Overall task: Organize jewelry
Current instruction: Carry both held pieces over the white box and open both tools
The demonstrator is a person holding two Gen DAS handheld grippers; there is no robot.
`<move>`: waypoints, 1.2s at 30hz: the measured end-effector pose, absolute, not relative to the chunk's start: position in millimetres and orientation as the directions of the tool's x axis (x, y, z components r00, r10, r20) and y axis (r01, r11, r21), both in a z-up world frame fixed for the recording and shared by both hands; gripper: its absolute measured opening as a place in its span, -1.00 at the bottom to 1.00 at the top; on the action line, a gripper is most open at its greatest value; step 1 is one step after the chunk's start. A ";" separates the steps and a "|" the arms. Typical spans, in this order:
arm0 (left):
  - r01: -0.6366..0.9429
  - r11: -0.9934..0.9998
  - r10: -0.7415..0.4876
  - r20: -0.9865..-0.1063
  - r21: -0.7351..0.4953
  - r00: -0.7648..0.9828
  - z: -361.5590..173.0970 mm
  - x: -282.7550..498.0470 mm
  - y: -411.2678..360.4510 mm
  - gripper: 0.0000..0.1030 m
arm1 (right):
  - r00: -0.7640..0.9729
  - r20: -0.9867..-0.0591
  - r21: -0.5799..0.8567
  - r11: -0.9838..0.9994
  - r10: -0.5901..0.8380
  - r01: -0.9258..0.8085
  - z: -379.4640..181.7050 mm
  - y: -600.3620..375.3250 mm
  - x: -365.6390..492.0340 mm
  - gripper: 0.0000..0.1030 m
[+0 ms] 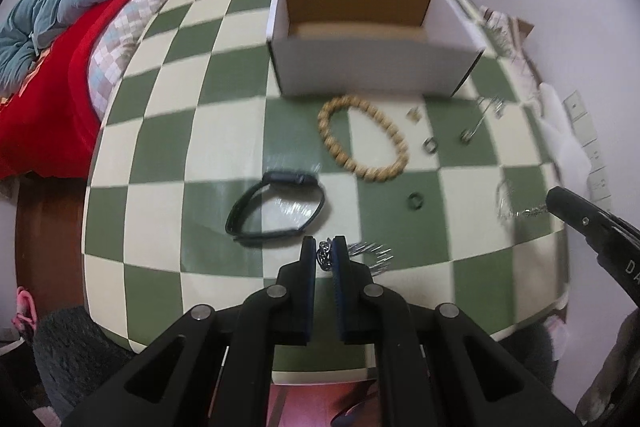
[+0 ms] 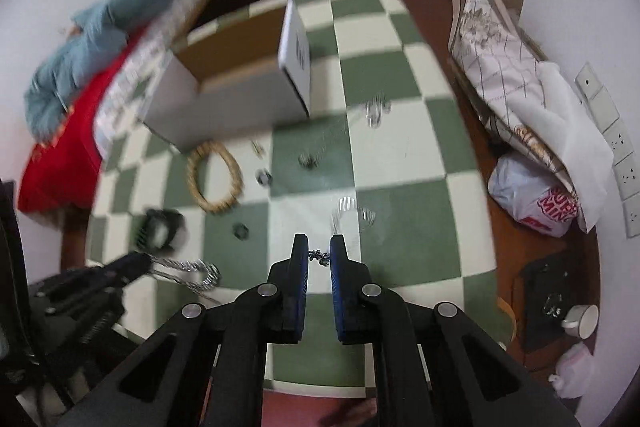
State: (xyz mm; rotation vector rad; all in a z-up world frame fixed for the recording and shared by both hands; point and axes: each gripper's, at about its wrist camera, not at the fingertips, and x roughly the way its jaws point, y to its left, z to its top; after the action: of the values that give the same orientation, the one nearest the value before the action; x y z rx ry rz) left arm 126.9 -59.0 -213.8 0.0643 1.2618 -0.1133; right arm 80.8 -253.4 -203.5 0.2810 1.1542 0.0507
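**Status: Sorting barely begun, box holds nothing visible**

The white cardboard box (image 1: 376, 39) stands open at the far side of the checkered tabletop (image 1: 160, 211); its visible interior shows no jewelry. On the tabletop lie the wooden bead bracelet (image 1: 362, 139), the black watch (image 1: 276, 207), a dark ring (image 1: 415, 201), two small metal rings (image 1: 430, 145) and a pendant chain (image 1: 486, 115).

The left tongs (image 1: 323, 253) are nearly closed, pinching a silver chain (image 1: 325, 255) whose twisted tail trails to their right. The right tongs (image 2: 319, 253) stand narrowly apart with a thin sparkling chain (image 2: 320, 255) between the pads; contact appears likely, but blur leaves it uncertain. Both chains hang near the tabletop's near edge, well apart from the box.
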 end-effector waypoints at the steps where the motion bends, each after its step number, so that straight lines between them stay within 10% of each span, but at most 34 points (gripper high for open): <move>1: 0.125 0.992 -0.057 -0.949 -0.019 0.309 -206.8 128.8 -60.1 -0.90 | 0.419 -0.888 0.250 0.963 0.188 0.098 -194.2 -253.6 83.9 -0.79; 22: 0.156 0.988 -0.091 -0.841 -0.008 0.534 -79.3 222.2 -67.7 -1.00 | 0.614 -0.758 0.272 0.962 0.219 -0.007 -42.3 -241.1 178.7 -0.79; 36: 0.146 0.987 -0.124 -0.871 -0.061 0.475 -91.1 316.9 -54.3 -0.98 | 0.520 -0.825 0.244 0.969 0.221 -0.024 -76.1 -199.8 278.6 -0.79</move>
State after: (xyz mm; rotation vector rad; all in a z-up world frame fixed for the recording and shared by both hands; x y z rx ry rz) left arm 316.9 -54.3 -91.1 0.0227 1.0626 -0.1653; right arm 278.6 -199.8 -76.1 0.2124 1.0148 0.1479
